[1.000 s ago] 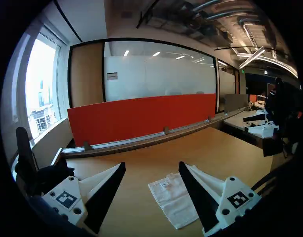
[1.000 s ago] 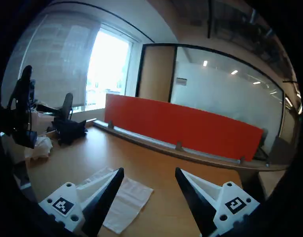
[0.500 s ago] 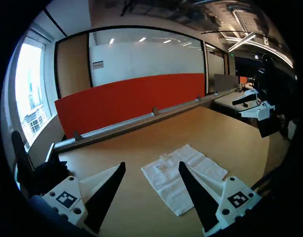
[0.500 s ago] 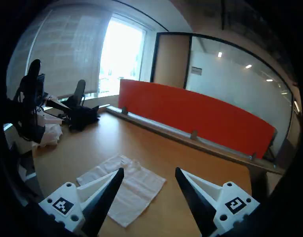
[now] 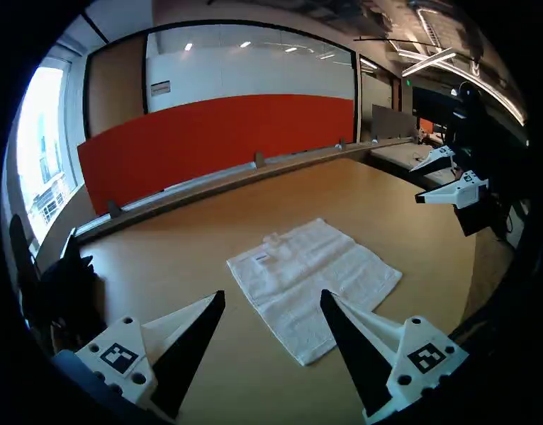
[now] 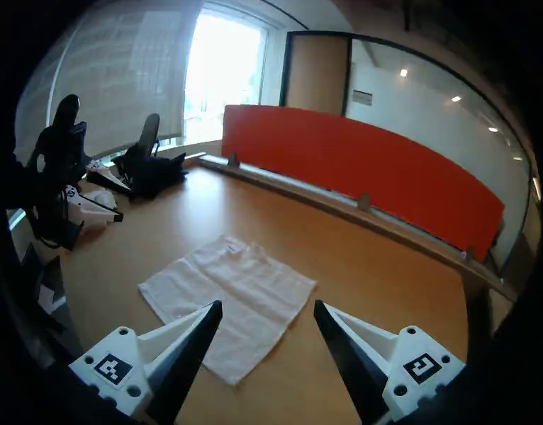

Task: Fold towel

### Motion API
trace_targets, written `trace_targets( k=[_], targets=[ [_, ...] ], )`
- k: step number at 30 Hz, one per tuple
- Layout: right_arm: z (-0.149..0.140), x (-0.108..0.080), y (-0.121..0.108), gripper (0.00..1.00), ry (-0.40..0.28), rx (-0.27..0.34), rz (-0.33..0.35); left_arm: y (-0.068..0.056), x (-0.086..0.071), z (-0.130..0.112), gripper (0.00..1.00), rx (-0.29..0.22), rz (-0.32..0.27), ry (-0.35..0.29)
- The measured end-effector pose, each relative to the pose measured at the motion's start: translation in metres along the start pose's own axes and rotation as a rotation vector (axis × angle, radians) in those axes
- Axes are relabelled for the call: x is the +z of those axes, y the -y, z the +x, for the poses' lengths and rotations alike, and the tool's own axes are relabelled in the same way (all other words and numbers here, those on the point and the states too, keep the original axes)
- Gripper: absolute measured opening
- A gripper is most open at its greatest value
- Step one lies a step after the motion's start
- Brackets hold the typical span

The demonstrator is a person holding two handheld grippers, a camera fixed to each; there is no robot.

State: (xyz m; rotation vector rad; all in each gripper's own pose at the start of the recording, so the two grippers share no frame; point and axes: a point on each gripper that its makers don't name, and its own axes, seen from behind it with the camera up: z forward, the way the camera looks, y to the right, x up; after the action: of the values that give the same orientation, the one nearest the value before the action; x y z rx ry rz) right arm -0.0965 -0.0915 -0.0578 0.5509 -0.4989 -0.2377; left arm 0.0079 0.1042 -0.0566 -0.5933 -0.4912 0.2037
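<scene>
Towel [image 5: 314, 280] lies spread flat in a single layer on the wooden worktop [image 5: 193, 234], roughly square and set at an angle, with one corner pointing back toward me.

Left gripper view: the left gripper [image 5: 271, 294] has its jaws wide apart, with nothing between them. The towel sits just ahead, from 12 to 2 o'clock of the gap. Its near corner reaches into the gap on the right-hand side. The tip of the right-hand finger [image 5: 342, 333] overlaps the towel's near edge in the picture. I cannot tell whether it touches the cloth. A small tag [image 5: 260, 258] shows near the towel's far left corner, at 11 o'clock on the cloth.

Right gripper view: the right gripper [image 6: 266, 304] also has its jaws wide apart and holds nothing. The towel [image 6: 229, 283] lies ahead, from 10 to 12 o'clock of the gap. Its near corner comes in between the fingers, and the left-hand finger [image 6: 190, 347] overlaps the near edge. Contact cannot be confirmed.

An orange divider panel [image 5: 215, 138] runs along the far edge of the worktop, at 12 o'clock and well apart from the towel.
</scene>
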Motion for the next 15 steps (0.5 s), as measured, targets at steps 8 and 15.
trace_targets(
  k=[8,15],
  targets=[
    [-0.045,0.021,0.019,1.00,0.068,-0.026,0.049,-0.016,0.023,-0.043,1.00,0.022,-0.035,0.069],
    [-0.076,0.038,0.033,1.00,0.109,-0.042,0.074,-0.029,0.041,-0.076,1.00,0.034,-0.069,0.130]
  ],
)
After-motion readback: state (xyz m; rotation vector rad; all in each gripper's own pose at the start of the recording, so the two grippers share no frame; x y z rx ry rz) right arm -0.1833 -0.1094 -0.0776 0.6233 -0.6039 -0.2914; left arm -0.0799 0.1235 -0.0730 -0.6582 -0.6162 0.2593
